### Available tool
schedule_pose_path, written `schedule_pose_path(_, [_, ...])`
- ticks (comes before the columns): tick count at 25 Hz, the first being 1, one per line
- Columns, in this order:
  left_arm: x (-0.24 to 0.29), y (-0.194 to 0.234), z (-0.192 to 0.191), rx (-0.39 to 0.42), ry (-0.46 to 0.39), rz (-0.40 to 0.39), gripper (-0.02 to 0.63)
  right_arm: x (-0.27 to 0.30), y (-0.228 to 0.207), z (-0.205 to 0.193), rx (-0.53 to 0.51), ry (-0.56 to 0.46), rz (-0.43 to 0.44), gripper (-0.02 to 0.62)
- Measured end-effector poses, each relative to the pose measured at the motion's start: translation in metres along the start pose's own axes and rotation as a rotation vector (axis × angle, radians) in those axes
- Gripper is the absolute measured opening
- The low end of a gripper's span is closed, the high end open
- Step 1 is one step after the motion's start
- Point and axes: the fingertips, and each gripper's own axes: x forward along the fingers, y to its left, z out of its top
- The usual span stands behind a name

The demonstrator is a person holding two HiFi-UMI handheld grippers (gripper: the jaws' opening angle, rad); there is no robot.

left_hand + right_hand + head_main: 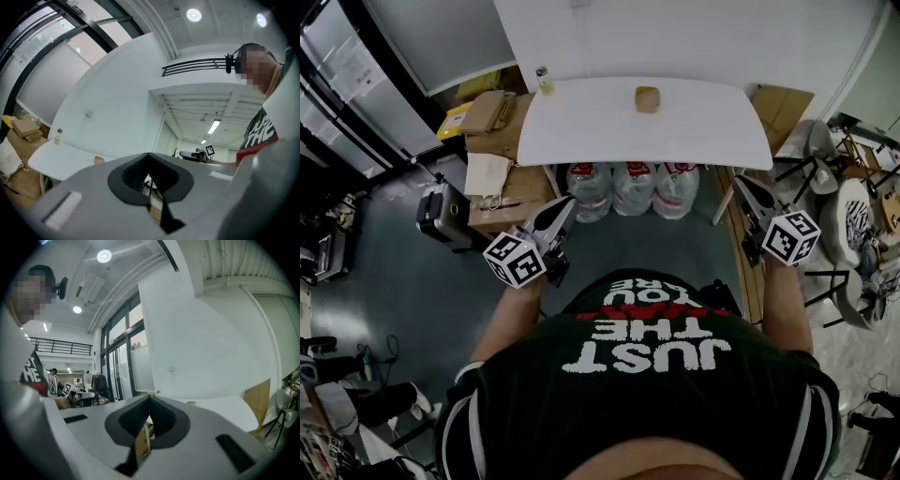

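Nearest the head camera, a black shirt (647,375) fills the lower frame, and both tools are held out in front of it. The left tool (567,202) and the right tool (738,181) are each drawn to a point, tips together, with nothing gripped. Ahead of both tips the white table (581,136) is seen, well apart from them. On it, a brown block (648,98) stands ahead of and between the two tools, and a small bottle (545,81) stands far ahead of the left tool. Water jugs (633,187) are stored beneath the table, just beyond the left tool's tip.

In the left gripper view, the jaws are seen closed on empty air; the block (98,160) lies ahead and to the left of them.

In the right gripper view, the jaws are likewise pressed together and empty, and the block (191,403) is glimpsed ahead, slightly to the right.

As a judgement, either tool is best brought closer and its jaws parted wide before the block is touched, with the approach kept level and slow.
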Motion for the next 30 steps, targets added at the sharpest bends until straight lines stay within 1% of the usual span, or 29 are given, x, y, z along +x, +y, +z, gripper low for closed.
schedule_pose_path(6, [0.02,-0.023,-0.005,0.002,-0.008,0.006,0.008,-0.021,-0.011,0.005,-0.022,-0.001,0.031,0.006])
schedule_pose_path(14, [0.067,-0.072,-0.027,-0.009,-0.004,0.0,0.008,-0.067,-0.051,0.002,-0.009,0.003,0.058,0.006])
schedule_pose_path(18, [0.081,-0.077,-0.033,-0.014,0.016,0.005,0.008,-0.071,-0.065,0.0,-0.001,0.003,0.069,0.006])
schedule_pose_path(21, [0.088,-0.069,-0.033,-0.012,0.026,0.009,0.008,-0.064,-0.073,-0.002,0.009,0.001,0.073,0.006])
schedule_pose_path(24, [0.096,-0.048,-0.031,-0.019,0.028,0.007,0.008,-0.045,-0.082,-0.006,0.012,0.009,0.067,0.006])
schedule_pose_path(27, [0.105,-0.012,-0.032,-0.036,0.031,-0.003,0.008,-0.012,-0.091,-0.012,0.02,0.022,0.056,0.006])
schedule_pose_path(30, [0.113,0.042,-0.03,-0.053,0.033,-0.019,0.008,0.036,-0.096,-0.018,0.015,0.038,0.043,0.006])
